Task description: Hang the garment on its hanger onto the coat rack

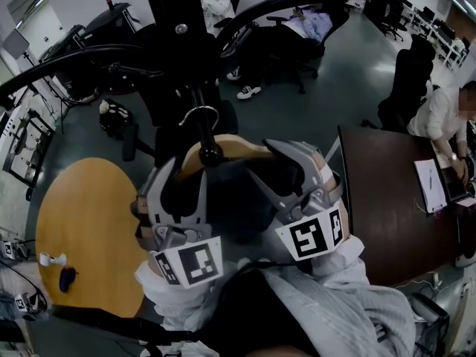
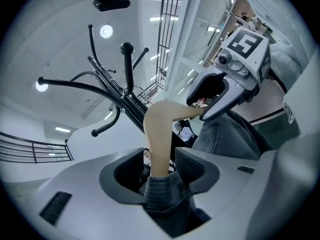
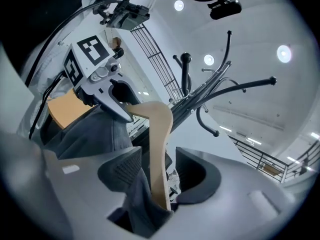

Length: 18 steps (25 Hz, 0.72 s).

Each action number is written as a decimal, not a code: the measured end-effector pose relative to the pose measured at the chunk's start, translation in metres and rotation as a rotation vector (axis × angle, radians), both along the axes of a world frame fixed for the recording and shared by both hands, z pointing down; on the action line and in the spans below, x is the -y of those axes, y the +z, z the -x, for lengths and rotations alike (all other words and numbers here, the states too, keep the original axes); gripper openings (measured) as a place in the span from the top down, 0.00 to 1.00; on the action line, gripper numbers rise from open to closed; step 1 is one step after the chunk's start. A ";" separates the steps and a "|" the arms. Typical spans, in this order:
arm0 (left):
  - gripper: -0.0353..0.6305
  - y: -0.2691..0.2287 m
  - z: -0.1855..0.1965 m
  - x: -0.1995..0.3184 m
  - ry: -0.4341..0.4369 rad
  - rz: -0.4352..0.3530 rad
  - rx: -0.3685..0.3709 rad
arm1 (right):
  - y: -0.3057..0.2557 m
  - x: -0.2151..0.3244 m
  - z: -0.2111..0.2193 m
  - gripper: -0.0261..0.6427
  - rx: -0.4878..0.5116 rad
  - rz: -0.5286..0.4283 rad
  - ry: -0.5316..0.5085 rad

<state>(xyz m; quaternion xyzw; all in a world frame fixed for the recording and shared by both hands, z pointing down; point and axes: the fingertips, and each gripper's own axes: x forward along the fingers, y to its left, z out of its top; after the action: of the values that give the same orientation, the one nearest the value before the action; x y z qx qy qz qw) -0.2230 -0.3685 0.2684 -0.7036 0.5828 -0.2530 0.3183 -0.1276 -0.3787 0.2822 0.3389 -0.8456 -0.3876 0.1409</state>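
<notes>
A wooden hanger [image 1: 230, 149] with a metal hook [image 1: 199, 114] carries a dark grey garment [image 1: 238, 199], right under the black coat rack [image 1: 167, 6]. Whether the hook rests on a rack arm I cannot tell. My left gripper [image 1: 186, 171] straddles the hanger's left shoulder and my right gripper [image 1: 286, 171] its right shoulder. In the left gripper view the hanger [image 2: 160, 134] and garment [image 2: 162, 194] stand between the left gripper's [image 2: 159, 166] jaws with gaps on both sides. The right gripper view shows the same: the hanger [image 3: 159, 144] sits loose inside the right gripper [image 3: 157, 171]. Both are open.
A round wooden table [image 1: 89, 229] lies at the lower left and a dark desk [image 1: 387, 199] at the right, where a person [image 1: 446, 117] sits by a laptop. Office chairs and seated people fill the back. Curved rack arms [image 1: 74, 58] spread overhead.
</notes>
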 end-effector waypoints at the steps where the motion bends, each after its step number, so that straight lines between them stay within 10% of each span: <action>1: 0.68 -0.002 0.001 -0.004 0.010 -0.001 -0.027 | -0.005 -0.004 -0.003 0.69 0.036 -0.011 -0.009; 12: 0.66 -0.024 -0.005 -0.042 0.104 -0.124 -0.383 | -0.024 -0.031 -0.038 0.70 0.547 0.130 -0.054; 18: 0.66 -0.012 -0.030 -0.053 0.248 -0.067 -0.681 | -0.011 -0.040 -0.041 0.94 0.716 0.255 -0.047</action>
<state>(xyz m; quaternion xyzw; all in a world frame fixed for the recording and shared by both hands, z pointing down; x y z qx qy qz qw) -0.1930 -0.3155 0.2560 -0.8020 0.5737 0.0555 0.1568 -0.0867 -0.3386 0.2716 0.4130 -0.8903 -0.1397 -0.1314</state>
